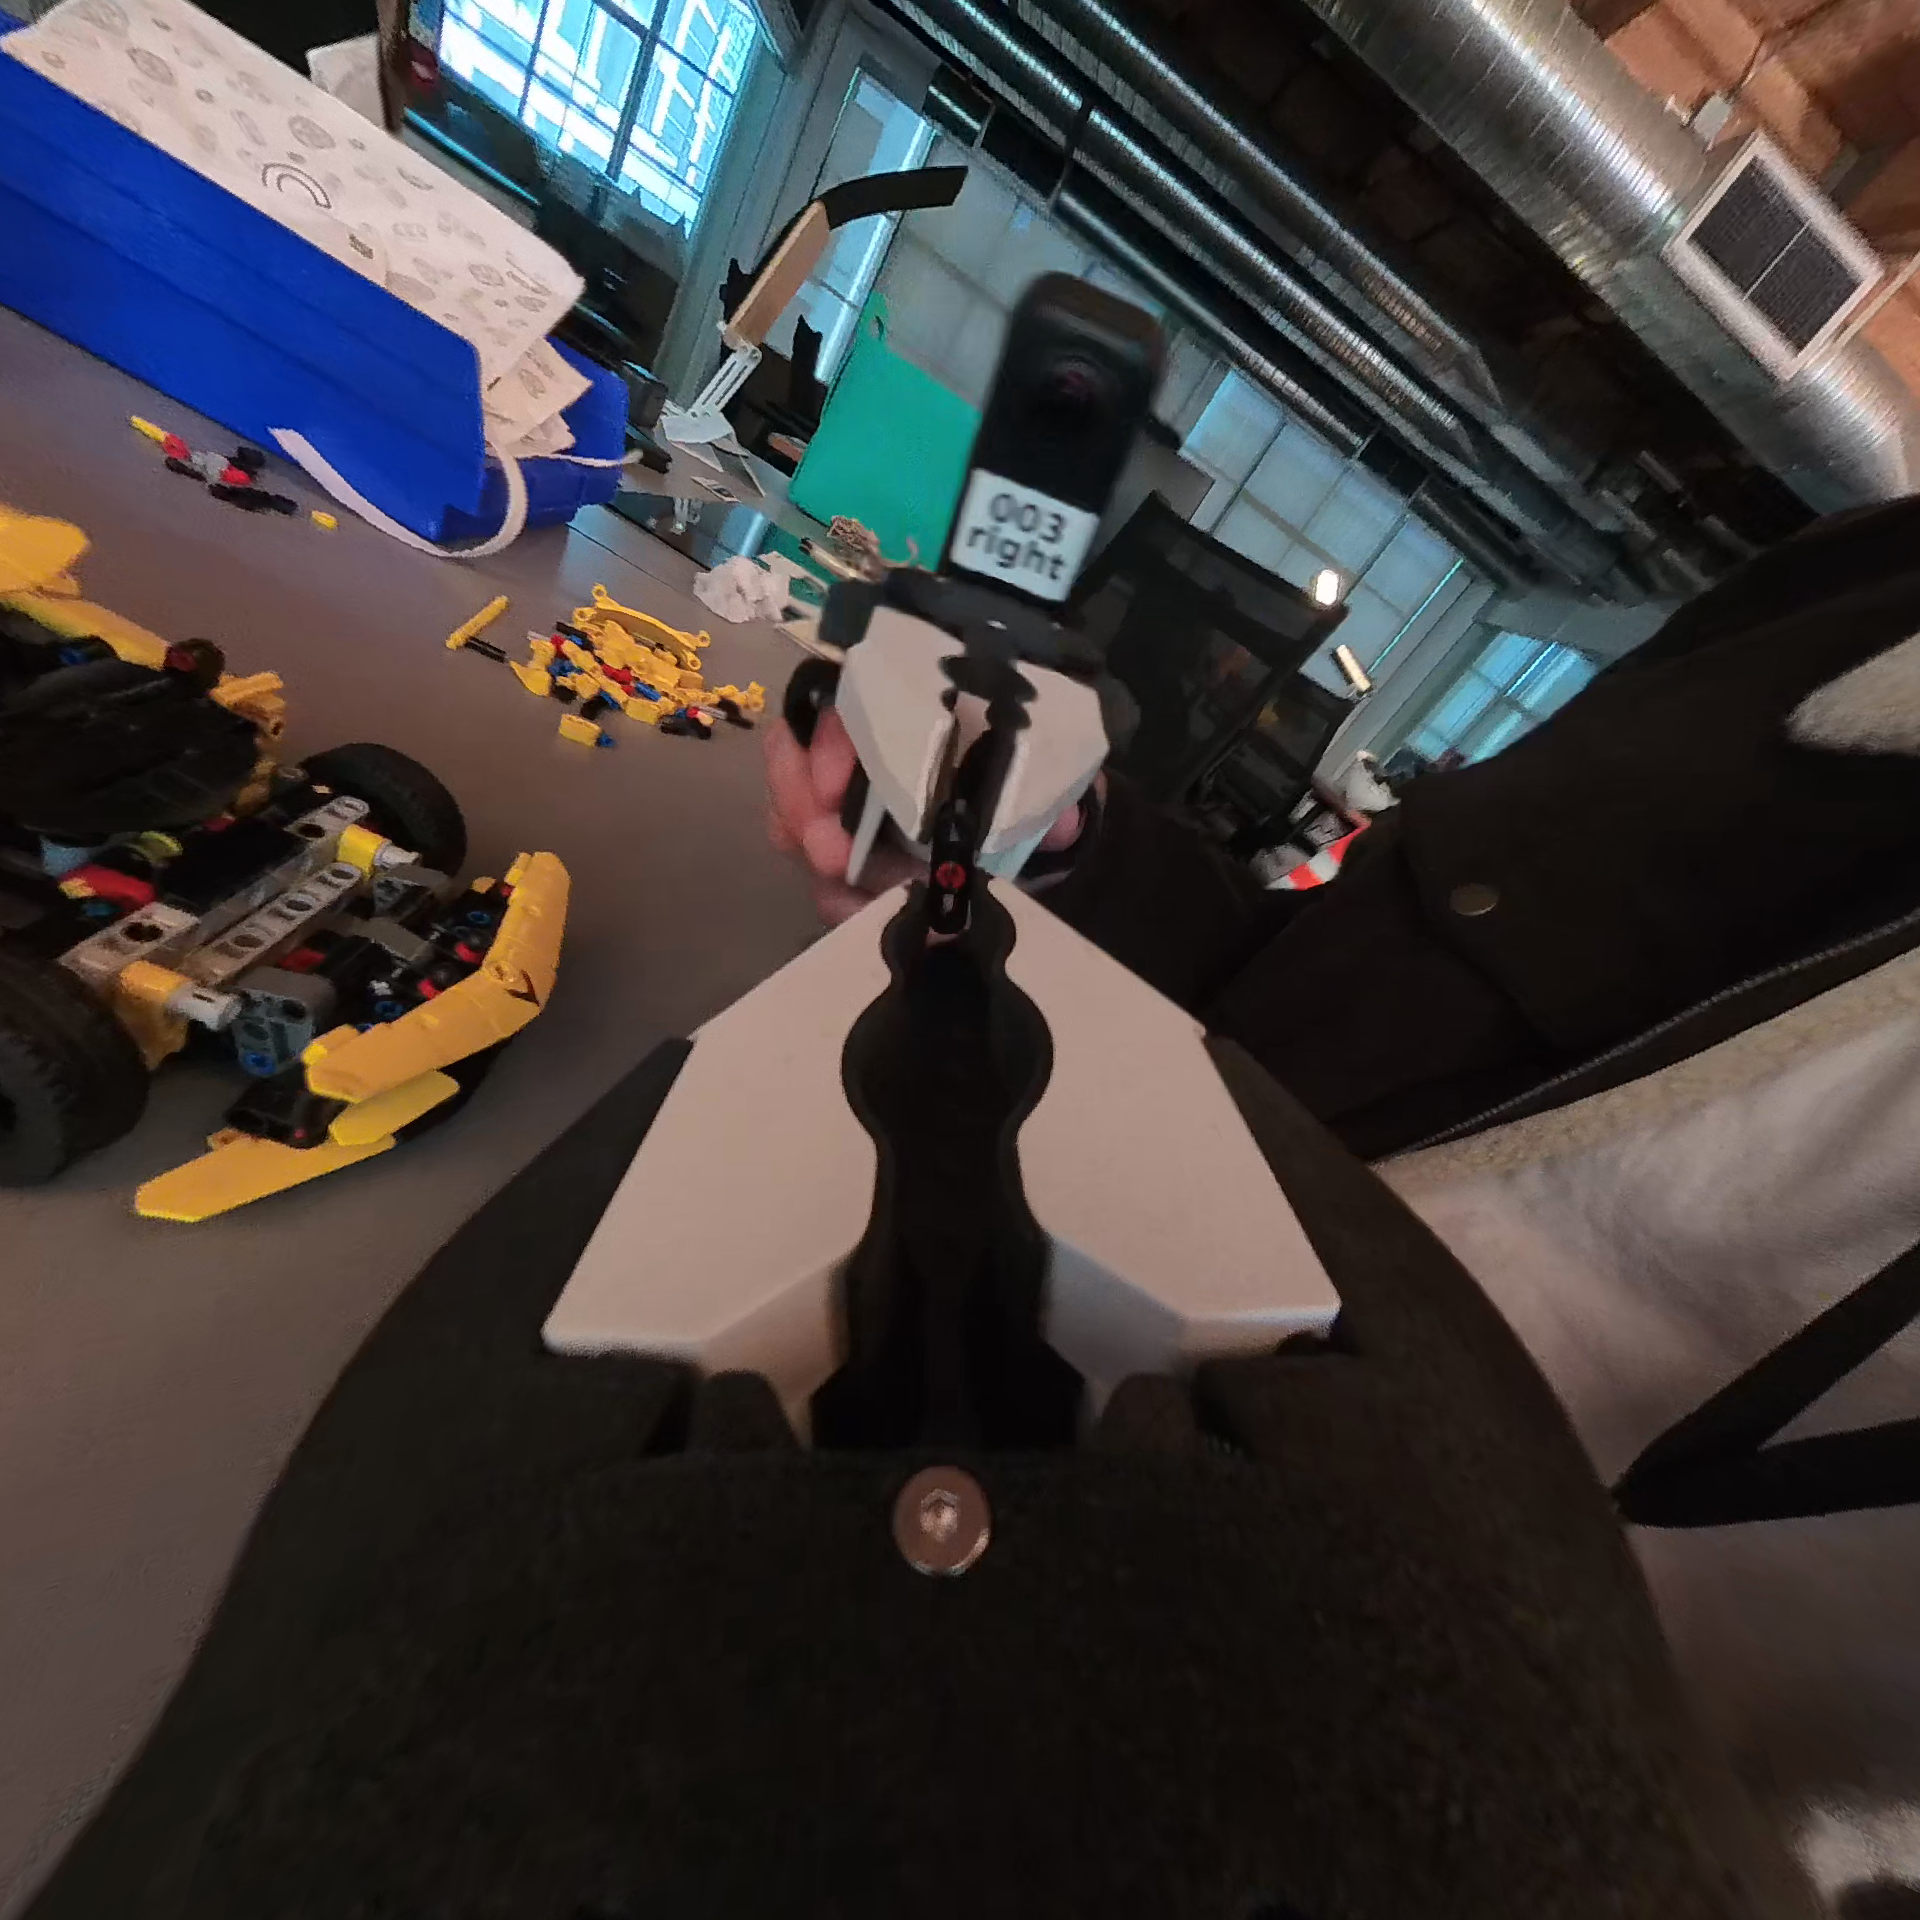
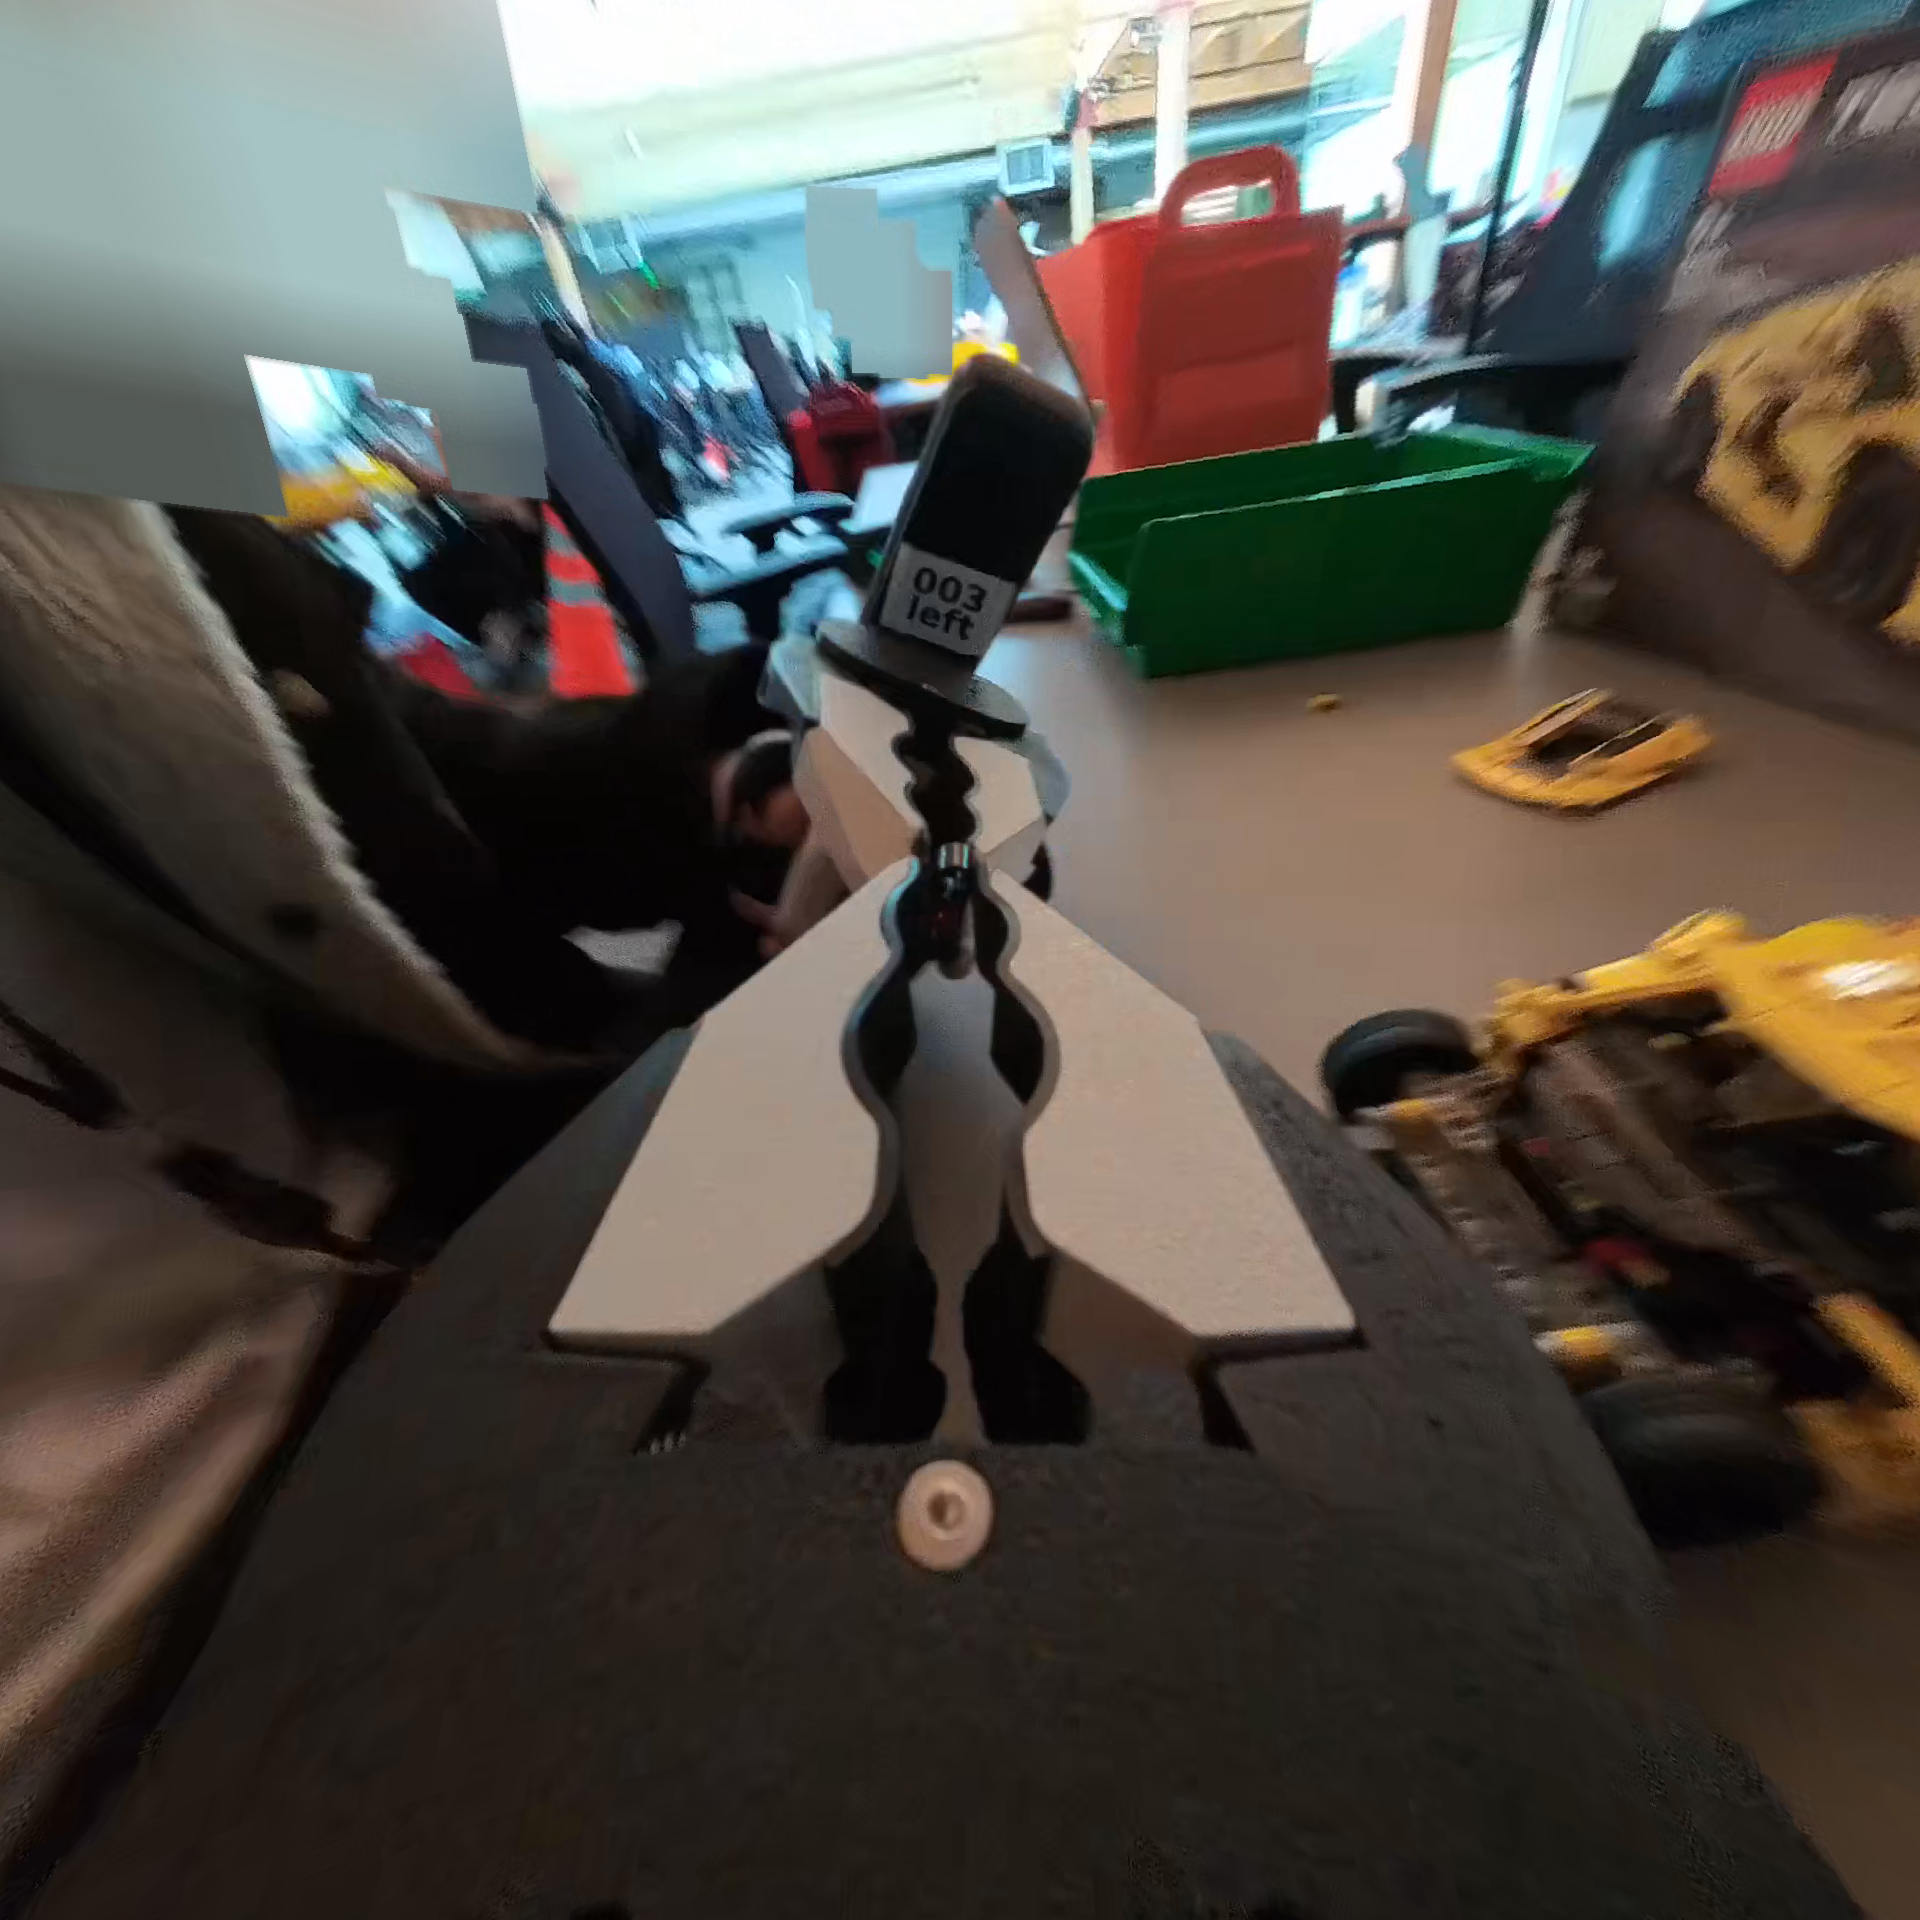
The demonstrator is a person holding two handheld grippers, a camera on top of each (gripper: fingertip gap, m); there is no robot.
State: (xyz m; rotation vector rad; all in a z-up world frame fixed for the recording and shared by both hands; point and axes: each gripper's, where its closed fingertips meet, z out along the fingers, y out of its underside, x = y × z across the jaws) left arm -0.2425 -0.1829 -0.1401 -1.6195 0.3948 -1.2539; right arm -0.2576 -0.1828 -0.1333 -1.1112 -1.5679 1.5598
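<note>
I've got both grippers up off the table, tip to tip, facing each other. Left gripper: fingers closed down on a small black piece w/ a red dot; right gripper across from it pinches the other end of that same piece. From the right wrist view, right gripper fingers are nearly together at the tips, same small piece between them, looks dark w/ a grey bit, blurred. Left gripper meets it head-on.

Piece sits mid-air btwn the two tips, above the table edge, near my coat.

On the table, to the left gripper's side: half-built yellow and black brick car, wheels on. Beyond it a heap of loose yellow, red, blue parts, a few more strays by a blue bin w/ a patterned bag over it. Right wrist view also shows a green bin, red bag, a separate yellow panel lying flat.
</note>
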